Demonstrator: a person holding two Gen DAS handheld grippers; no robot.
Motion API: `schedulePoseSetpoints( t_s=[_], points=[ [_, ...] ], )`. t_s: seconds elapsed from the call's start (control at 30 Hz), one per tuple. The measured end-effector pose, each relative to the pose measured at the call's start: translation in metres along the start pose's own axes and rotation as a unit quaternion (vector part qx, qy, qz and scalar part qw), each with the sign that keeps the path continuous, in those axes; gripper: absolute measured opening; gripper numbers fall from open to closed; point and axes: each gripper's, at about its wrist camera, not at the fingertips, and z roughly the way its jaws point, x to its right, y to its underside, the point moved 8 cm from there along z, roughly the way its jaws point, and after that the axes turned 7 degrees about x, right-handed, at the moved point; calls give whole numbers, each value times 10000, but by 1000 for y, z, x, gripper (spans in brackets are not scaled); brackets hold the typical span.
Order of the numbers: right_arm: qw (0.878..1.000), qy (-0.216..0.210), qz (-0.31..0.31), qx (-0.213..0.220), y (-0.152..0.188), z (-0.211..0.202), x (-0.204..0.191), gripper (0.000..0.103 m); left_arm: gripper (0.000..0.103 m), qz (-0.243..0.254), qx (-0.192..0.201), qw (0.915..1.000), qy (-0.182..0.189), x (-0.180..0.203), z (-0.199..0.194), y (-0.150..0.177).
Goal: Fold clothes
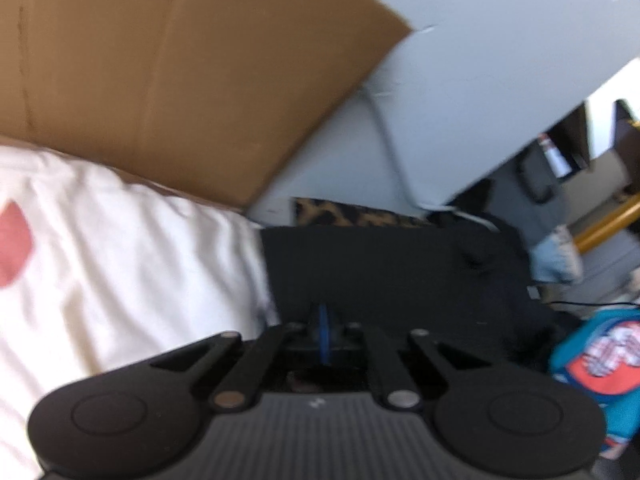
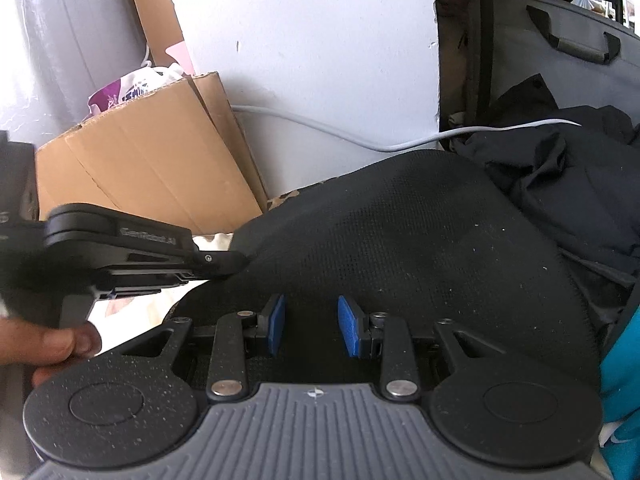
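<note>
With left gripper (image 2: pixel 236 262) pinched shut on the black garment's (image 2: pixel 400 248) edge at 9 o'clock, right gripper (image 2: pixel 311 326) half-open astride cloth, better to close before lifting both evenly

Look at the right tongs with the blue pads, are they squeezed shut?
No, the right tongs stand open, with a clear gap between the two blue pads over the black garment.

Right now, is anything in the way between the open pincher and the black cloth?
No, nothing visible blocks it. The right gripper stands open just over the black garment, with only dark fabric showing between its blue pads. The left gripper is shut at the garment's edge, off to one side, not in the path.
</note>
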Motion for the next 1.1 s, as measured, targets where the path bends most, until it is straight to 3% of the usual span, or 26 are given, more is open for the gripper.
schedulePoseSetpoints(
  t_s=[0.1,0.4,0.63,0.93,1.0,1.1],
  points=[
    [10000,35,-44,5,0,-2,-1,36,4,-83,18,9999,-113,-10,-3,-5],
    [9998,85,89,128,-9,-18,8,36,10,258,368,9988,208,13,-46,-22],
    [9997,228,49,112,-10,-24,18,36,10,440,214,9967,653,55,-63,6],
    [9990,439,-32,-5,-3,-23,30,37,10,731,-40,9961,491,61,-47,40],
    [9990,451,71,-34,-2,-22,33,37,2,760,-62,9962,421,57,-42,44],
    [9989,458,100,-35,-2,-22,33,37,2,796,-55,9961,372,52,-37,47]
  ],
)
